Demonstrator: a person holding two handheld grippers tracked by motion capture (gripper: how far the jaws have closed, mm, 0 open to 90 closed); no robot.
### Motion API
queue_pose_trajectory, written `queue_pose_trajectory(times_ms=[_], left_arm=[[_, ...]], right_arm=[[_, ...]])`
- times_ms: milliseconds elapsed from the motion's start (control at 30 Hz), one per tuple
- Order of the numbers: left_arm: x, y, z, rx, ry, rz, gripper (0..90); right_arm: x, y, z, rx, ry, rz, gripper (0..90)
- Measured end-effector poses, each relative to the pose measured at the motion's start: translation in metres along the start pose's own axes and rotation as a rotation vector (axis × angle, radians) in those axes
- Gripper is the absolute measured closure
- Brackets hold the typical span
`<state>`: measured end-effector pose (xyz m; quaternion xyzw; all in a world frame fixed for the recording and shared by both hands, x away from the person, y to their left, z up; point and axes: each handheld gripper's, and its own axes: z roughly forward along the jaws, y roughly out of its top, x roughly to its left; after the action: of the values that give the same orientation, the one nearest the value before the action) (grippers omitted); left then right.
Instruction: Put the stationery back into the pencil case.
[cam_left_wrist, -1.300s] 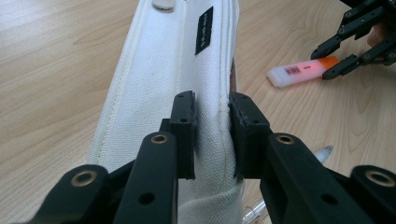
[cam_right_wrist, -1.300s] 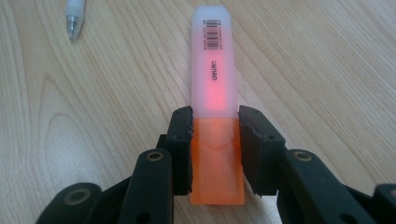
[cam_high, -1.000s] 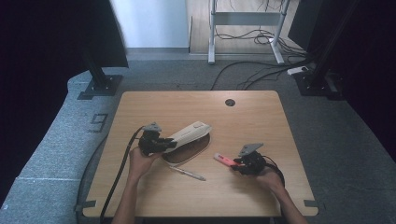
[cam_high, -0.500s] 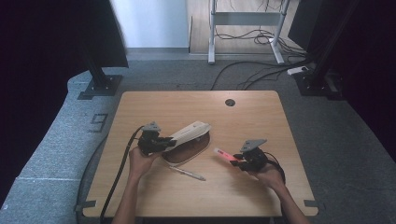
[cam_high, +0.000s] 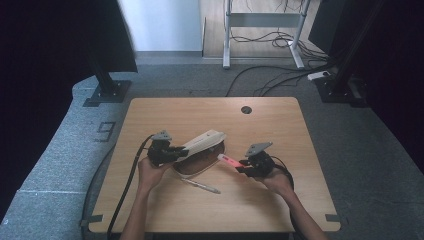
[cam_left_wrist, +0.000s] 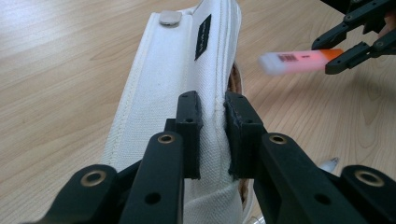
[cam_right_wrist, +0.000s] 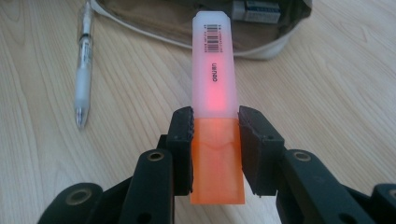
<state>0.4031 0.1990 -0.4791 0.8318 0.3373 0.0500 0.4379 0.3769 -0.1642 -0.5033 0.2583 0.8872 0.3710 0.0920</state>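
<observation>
Orange highlighter (cam_right_wrist: 213, 112) clamped by right gripper (cam_right_wrist: 215, 140), white pouch flap (cam_left_wrist: 187, 74) pinched by left gripper (cam_left_wrist: 212, 135); risk: snagging rim ahead.

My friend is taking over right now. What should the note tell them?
Left hand-held gripper: shut on the flap of the white pencil case, holding it open.
Right hand-held gripper: shut on the orange end of the pink highlighter, in the air, pointing at the case's opening.
White pen: lying on the table in front of the case.
Done: case opened, highlighter picked up.
Left: likely put the highlighter in, then the pen, then close the case.
</observation>
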Motion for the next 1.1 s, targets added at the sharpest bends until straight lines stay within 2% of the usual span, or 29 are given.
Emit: queue_pose_trajectory(times_ms=[300, 733, 1100], left_arm=[[0.000, 0.000, 0.000, 0.004, -0.004, -0.001, 76.7], [0.000, 0.000, -0.001, 0.002, -0.008, -0.003, 76.6], [-0.001, 0.000, -0.001, 0.001, -0.009, -0.005, 76.5]], right_arm=[[0.003, 0.021, 0.018, 0.007, 0.022, -0.018, 65.9], [0.008, 0.046, 0.051, 0.047, 0.055, -0.054, 65.8], [0.014, 0.068, 0.076, 0.064, 0.051, -0.102, 65.8]])
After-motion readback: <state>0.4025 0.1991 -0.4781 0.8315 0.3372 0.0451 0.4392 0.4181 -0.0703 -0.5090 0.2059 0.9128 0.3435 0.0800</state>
